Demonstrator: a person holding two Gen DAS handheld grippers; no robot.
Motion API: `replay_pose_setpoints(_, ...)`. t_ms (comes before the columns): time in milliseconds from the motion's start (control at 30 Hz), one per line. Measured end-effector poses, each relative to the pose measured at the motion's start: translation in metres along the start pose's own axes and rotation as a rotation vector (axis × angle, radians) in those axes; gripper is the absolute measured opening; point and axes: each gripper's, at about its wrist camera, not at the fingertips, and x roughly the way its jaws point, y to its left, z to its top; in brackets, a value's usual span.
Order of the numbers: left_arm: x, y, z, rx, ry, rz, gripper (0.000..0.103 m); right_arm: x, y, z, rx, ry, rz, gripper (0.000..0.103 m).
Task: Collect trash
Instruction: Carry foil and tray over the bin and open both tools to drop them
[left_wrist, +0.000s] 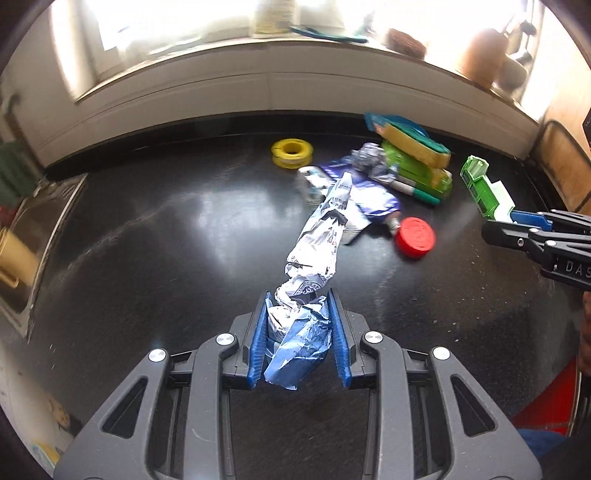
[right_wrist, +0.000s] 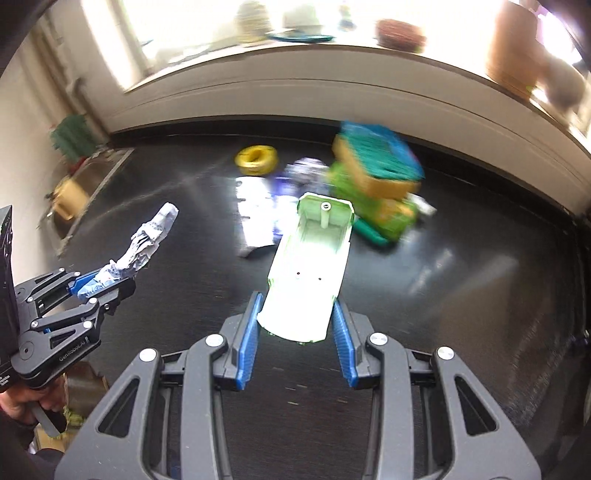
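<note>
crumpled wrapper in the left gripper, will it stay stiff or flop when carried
Likely floppy: the crumpled wrapper is thin creased film, jutting far past the left gripper, held only at one end. Probably light, since it stays extended without drooping. It may slip, as the film looks glossy and its bunched end bulges between the pads.

White letters "DA" plus cut-off third character on black body of right gripper (left_wrist: 515, 218), at frame's right edge. "GenRobot.AI" in small white print on black arm of left gripper (right_wrist: 105, 284). Print on crumpled white-and-blue wrapper (left_wrist: 314, 240) too creased to read. Embossing on red round plastic lid (left_wrist: 415, 236) illegible.
</note>
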Motion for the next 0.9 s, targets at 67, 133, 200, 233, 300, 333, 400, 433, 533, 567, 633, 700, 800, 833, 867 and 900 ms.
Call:
replay_pose_setpoints(67, -0.011, 0.021, -0.009, -0.04, -0.006, 0.031, 0.03, 0.006, 0.026, 0.006, -0.046, 0.0, 0.037, 0.037)
replay_pose_setpoints(133, -0.021, 0.041, -0.019, -0.078, -0.009, 0.059, 0.03, 0.012, 0.053, 0.011, -0.09, 0.008, 0.076, 0.037)
replay_pose_setpoints(200, -0.031, 0.066, -0.034, -0.128, -0.006, 0.099, 0.03, 0.021, 0.09, 0.015, -0.153, 0.023, 0.125, 0.037)
replay_pose_setpoints(233, -0.035, 0.077, -0.042, -0.152, -0.003, 0.116, 0.03, 0.025, 0.108, 0.017, -0.187, 0.03, 0.148, 0.037)
replay_pose_setpoints(300, -0.046, 0.102, -0.06, -0.214, 0.001, 0.156, 0.03, 0.032, 0.142, 0.018, -0.246, 0.044, 0.189, 0.037)
replay_pose_setpoints(333, -0.05, 0.114, -0.069, -0.242, 0.004, 0.172, 0.03, 0.035, 0.161, 0.016, -0.28, 0.054, 0.215, 0.037)
replay_pose_setpoints(400, -0.06, 0.139, -0.092, -0.309, 0.013, 0.217, 0.03, 0.043, 0.197, 0.012, -0.338, 0.082, 0.262, 0.037)
replay_pose_setpoints(433, -0.063, 0.147, -0.101, -0.333, 0.017, 0.231, 0.03, 0.049, 0.219, 0.008, -0.371, 0.109, 0.297, 0.037)
replay_pose_setpoints(533, -0.074, 0.178, -0.137, -0.426, 0.043, 0.286, 0.03, 0.064, 0.271, -0.008, -0.458, 0.174, 0.367, 0.037)
replay_pose_setpoints(567, -0.077, 0.189, -0.153, -0.464, 0.057, 0.305, 0.03, 0.067, 0.288, -0.014, -0.49, 0.191, 0.386, 0.037)
replay_pose_setpoints(633, -0.082, 0.207, -0.18, -0.524, 0.082, 0.334, 0.03, 0.073, 0.32, -0.027, -0.55, 0.224, 0.421, 0.037)
replay_pose_setpoints(700, -0.085, 0.226, -0.213, -0.589, 0.115, 0.362, 0.03, 0.081, 0.357, -0.045, -0.613, 0.276, 0.468, 0.037)
replay_pose_setpoints(800, -0.084, 0.247, -0.258, -0.676, 0.165, 0.379, 0.03, 0.098, 0.406, -0.075, -0.696, 0.362, 0.521, 0.037)
replay_pose_setpoints(833, -0.082, 0.254, -0.272, -0.7, 0.179, 0.381, 0.03, 0.103, 0.422, -0.085, -0.723, 0.392, 0.535, 0.037)
replay_pose_setpoints(867, -0.08, 0.258, -0.282, -0.715, 0.188, 0.381, 0.03, 0.107, 0.432, -0.094, -0.742, 0.411, 0.545, 0.037)
replay_pose_setpoints(900, -0.076, 0.262, -0.294, -0.732, 0.201, 0.38, 0.03, 0.113, 0.446, -0.104, -0.769, 0.431, 0.549, 0.037)
